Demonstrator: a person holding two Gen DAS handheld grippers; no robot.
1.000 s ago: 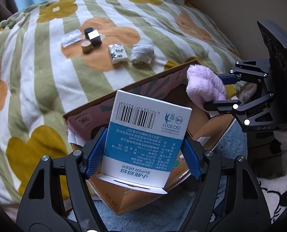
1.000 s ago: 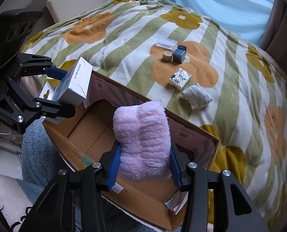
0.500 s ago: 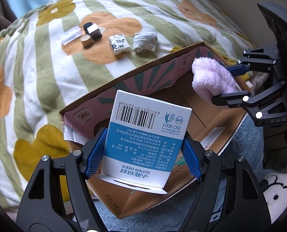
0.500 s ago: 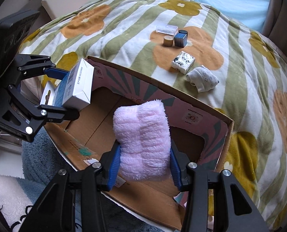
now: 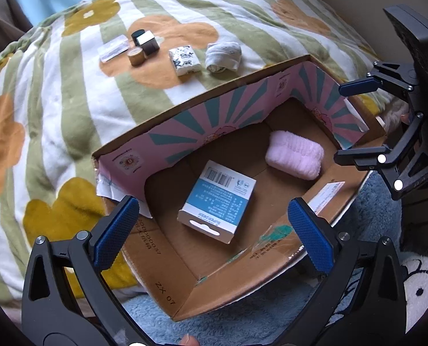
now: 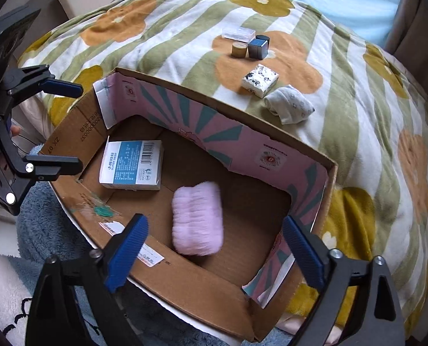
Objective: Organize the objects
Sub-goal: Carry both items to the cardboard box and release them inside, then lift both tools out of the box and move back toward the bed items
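Both tools just released: left tool [image 5: 214, 230] wide open, empty; right tool [image 6: 214, 248] likewise. Carton [image 5: 217, 200], pink towel [image 6: 197, 218] now lie in box [image 6: 185, 282]; bed items next.

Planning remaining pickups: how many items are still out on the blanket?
6: clear case, wooden cylinder, black cylinder, metal cube, patterned box, rolled socks. None seem hidden.
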